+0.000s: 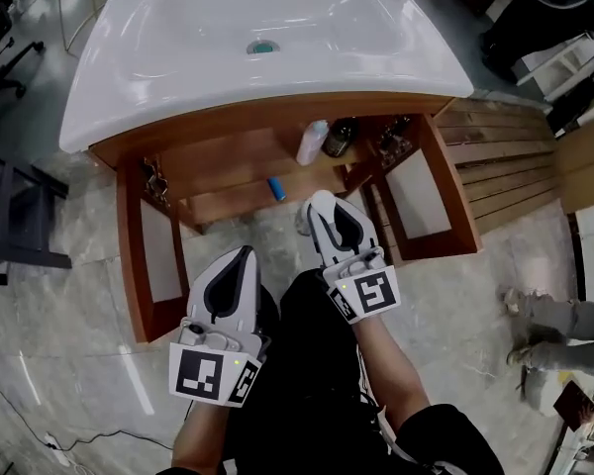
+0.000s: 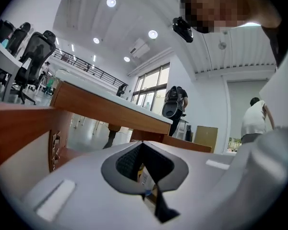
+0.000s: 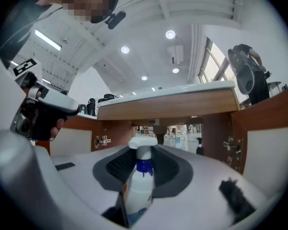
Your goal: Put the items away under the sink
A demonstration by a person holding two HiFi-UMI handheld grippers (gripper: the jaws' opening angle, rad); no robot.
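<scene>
Left gripper view — item (image 2: 145, 176) between jaws indistinct

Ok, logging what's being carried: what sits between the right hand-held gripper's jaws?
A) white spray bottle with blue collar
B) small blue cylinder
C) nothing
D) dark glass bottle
A: the right hand-held gripper grips a white plastic spray bottle with a blue collar, upright between its jaws.

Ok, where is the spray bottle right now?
The spray bottle is held upright in the right gripper, facing the open cabinet under the sink, centre of the right gripper view.
</scene>
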